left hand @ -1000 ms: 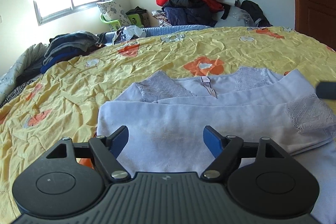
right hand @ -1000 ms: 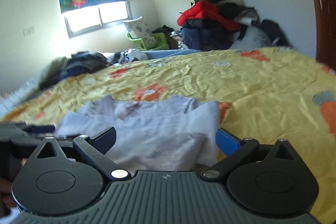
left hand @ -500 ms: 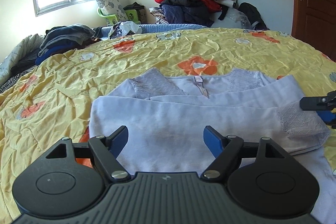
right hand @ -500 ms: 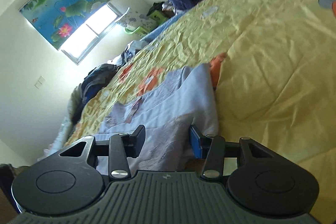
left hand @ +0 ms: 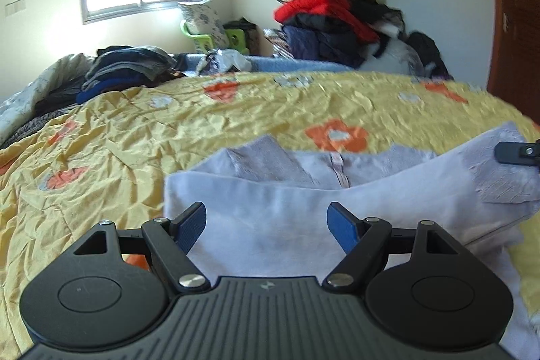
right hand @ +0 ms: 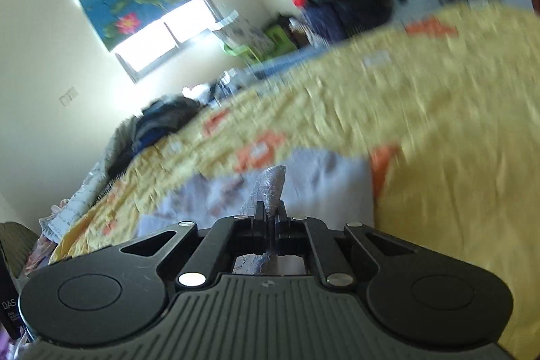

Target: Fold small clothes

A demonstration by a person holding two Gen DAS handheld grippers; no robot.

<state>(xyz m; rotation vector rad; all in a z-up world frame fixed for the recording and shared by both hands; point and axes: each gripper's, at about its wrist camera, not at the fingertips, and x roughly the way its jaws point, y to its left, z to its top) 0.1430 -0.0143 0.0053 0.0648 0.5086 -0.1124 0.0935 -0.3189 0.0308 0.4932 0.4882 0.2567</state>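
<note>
On the yellow bed cover (left hand: 236, 123), the right gripper (right hand: 270, 213) pinches the lace sleeve (right hand: 270, 184) of the lilac top (left hand: 287, 218) near the cover's right edge. The left gripper (left hand: 266, 221) hovers wide open. A thin pinch may slip.

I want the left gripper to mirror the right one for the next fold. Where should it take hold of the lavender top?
Probably the near-left corner of the lavender top, coming from the left edge over the yellow quilt. There the folded layers end in a free edge; the left gripper hangs open over the middle, while the right gripper pinches the lace cuff.
</note>
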